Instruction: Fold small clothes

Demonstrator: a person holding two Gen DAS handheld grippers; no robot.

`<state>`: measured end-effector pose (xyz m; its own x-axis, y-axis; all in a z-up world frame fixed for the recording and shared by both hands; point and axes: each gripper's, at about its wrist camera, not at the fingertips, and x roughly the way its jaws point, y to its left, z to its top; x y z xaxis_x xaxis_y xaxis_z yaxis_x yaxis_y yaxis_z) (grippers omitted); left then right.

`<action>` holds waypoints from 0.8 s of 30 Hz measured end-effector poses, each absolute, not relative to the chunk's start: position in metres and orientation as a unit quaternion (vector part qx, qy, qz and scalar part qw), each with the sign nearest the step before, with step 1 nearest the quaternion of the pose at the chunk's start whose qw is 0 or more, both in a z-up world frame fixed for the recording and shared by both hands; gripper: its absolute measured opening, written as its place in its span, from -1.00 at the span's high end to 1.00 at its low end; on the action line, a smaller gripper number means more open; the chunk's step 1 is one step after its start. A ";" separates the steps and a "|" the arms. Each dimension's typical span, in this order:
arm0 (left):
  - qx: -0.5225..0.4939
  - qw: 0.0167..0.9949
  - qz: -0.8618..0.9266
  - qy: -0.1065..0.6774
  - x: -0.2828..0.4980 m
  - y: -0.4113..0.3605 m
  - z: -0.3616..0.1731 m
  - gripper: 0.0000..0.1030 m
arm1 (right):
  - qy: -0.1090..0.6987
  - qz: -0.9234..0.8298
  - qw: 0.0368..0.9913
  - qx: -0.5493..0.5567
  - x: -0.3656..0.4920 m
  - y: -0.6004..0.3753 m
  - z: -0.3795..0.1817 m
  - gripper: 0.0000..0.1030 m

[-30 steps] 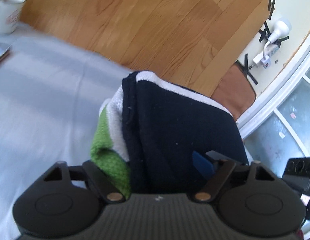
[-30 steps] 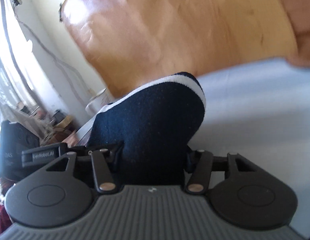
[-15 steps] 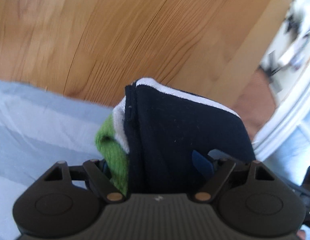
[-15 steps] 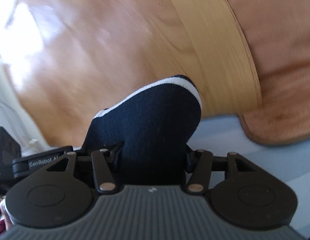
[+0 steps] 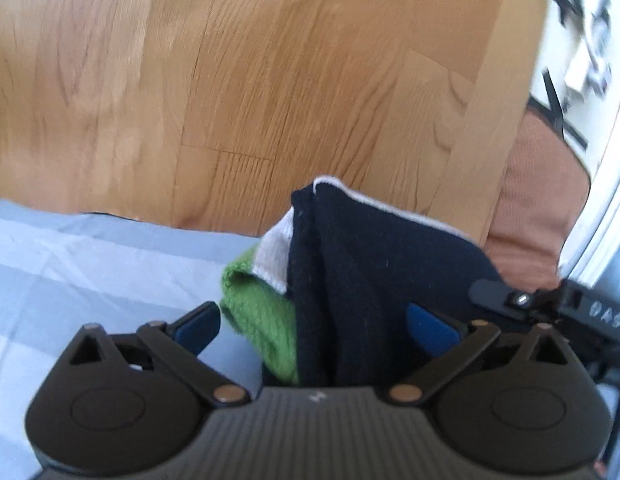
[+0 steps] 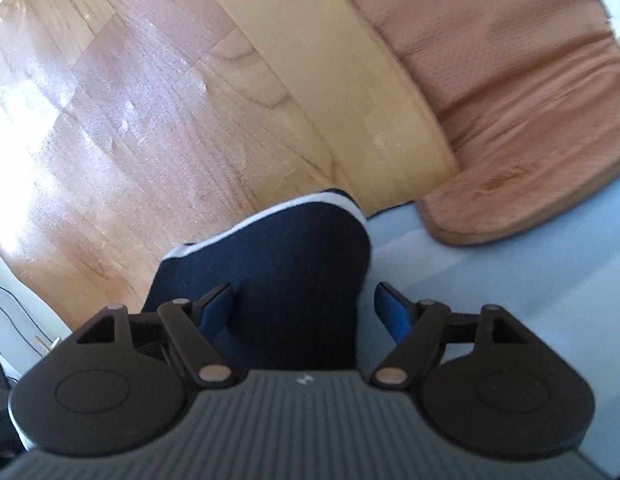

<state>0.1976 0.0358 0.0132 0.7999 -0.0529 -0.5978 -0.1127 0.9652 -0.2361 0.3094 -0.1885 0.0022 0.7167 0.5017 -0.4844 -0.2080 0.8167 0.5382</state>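
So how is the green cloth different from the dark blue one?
The green cloth is bumpy knit; the dark blue cloth looks smoother. The green cloth shows just a small bit at the left; the dark blue cloth shows far more, with a white edge. Both sit between the left gripper's open fingers.

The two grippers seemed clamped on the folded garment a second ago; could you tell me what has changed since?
Both the left gripper and the right gripper have opened, releasing the navy garment. The garment stays folded between their spread fingers, over the blue sheet.
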 end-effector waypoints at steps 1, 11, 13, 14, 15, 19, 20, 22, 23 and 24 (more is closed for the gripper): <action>-0.125 0.940 0.018 0.318 0.191 0.034 0.014 -0.99 | 0.315 0.195 0.901 0.225 0.300 -0.192 0.004 -0.53; -0.132 0.938 0.040 0.318 0.104 0.026 0.024 -0.99 | 0.310 0.166 0.915 0.199 0.207 -0.211 0.013 -0.53; -0.127 0.940 0.050 0.313 0.086 0.024 0.025 -0.99 | 0.310 0.164 0.915 0.200 0.191 -0.211 0.013 -0.54; -0.123 0.941 0.052 0.312 0.080 0.021 0.026 -0.99 | 0.311 0.164 0.915 0.199 0.185 -0.210 0.013 -0.54; -0.117 0.941 0.056 0.314 0.075 0.019 0.027 -0.99 | 0.308 0.166 0.916 0.198 0.178 -0.209 0.014 -0.54; -0.095 0.939 0.069 0.322 0.061 0.007 0.027 -0.99 | 0.292 0.174 0.925 0.171 0.145 -0.203 0.017 -0.54; -0.090 0.940 0.071 0.322 0.057 0.004 0.028 -0.99 | 0.289 0.177 0.927 0.163 0.138 -0.202 0.017 -0.54; -0.081 0.941 0.074 0.319 0.049 -0.001 0.028 -0.99 | 0.282 0.180 0.930 0.152 0.126 -0.200 0.018 -0.54; -0.077 0.942 0.076 0.319 0.046 -0.003 0.028 -0.99 | 0.278 0.179 0.932 0.147 0.121 -0.199 0.019 -0.54; -0.073 0.942 0.077 0.319 0.043 -0.005 0.028 -0.99 | 0.273 0.178 0.934 0.143 0.116 -0.199 0.019 -0.54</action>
<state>0.0430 -0.0047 0.0284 0.7847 0.0989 -0.6120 -0.1920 0.9774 -0.0882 0.1156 -0.1993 0.0195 0.7871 0.4112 -0.4598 -0.2551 0.8957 0.3643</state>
